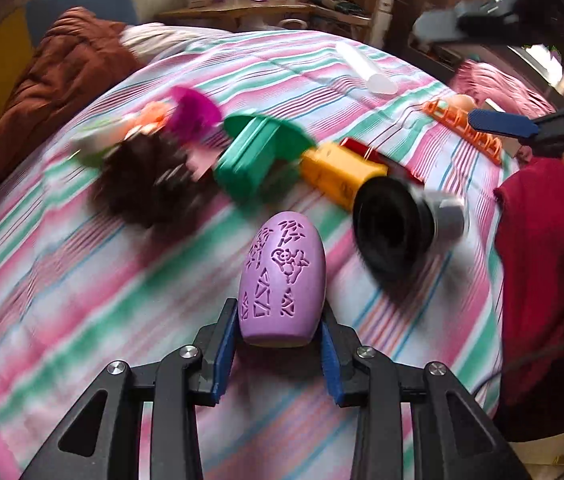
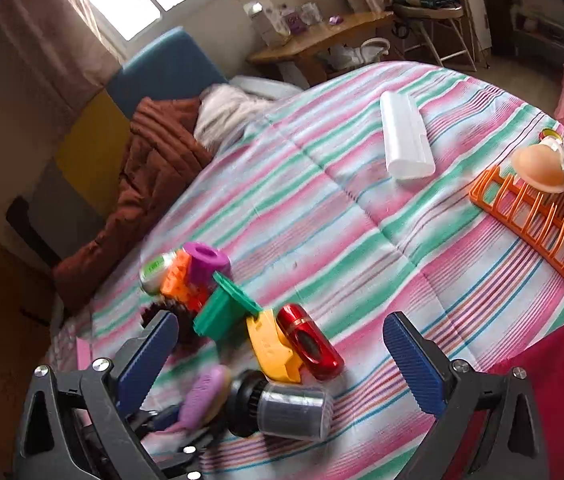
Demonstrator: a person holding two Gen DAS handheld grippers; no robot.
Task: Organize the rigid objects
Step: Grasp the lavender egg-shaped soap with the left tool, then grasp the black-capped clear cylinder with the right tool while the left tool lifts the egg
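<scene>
1. Left gripper (image 1: 279, 344): blue pads clamped on the wide end of the lilac egg-shaped plastic piece with cut-out patterns (image 1: 282, 276), held just above the striped bedspread (image 1: 81, 320), near its front edge.
2. Right gripper (image 2: 282, 364): jaws spread wide, grasping nothing.
3. Just beyond: black-and-grey cylinder (image 1: 402, 220), yellow block (image 1: 338, 172), green flanged piece (image 1: 257, 148) in a row.
4. Judgement: keep the grip square, set the egg beside the row without nudging the cylinder.

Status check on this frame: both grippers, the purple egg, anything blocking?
Left gripper shut on purple egg, lifted off striped bedspread. Right gripper open, empty. Black-and-grey cylinder lies close beside the egg; toy row beyond.
</scene>
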